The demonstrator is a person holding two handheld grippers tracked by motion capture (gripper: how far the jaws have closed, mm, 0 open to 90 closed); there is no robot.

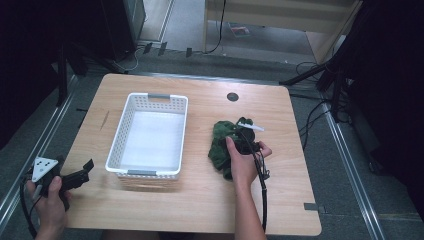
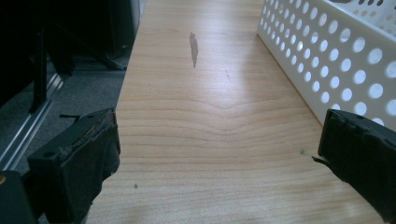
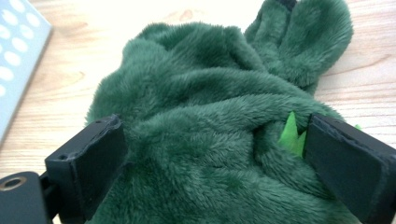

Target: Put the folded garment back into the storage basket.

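Resting on the right half of the wooden table, the dark green plush toy lay in a rumpled heap, well apart from the white perforated basket to its left. The right gripper sat on the toy, largely covered by the person's right hand, so its outline was hard to make out from the high view; a white part poked out past the hand. In the right gripper view the gripper had its jaws spread wide, one on each side of the fur, which bulged up between them. The pads seemed to press the pile at both sides, though whether they had any real grip could not be told. A sliver of lighter green showed by one jaw. The toy's lower part was cut off by the frame.

The left gripper hung at the table's near left corner in the left hand. Its own view showed the gripper with jaws wide apart and nothing between them but bare tabletop, the basket's wall just to one side.
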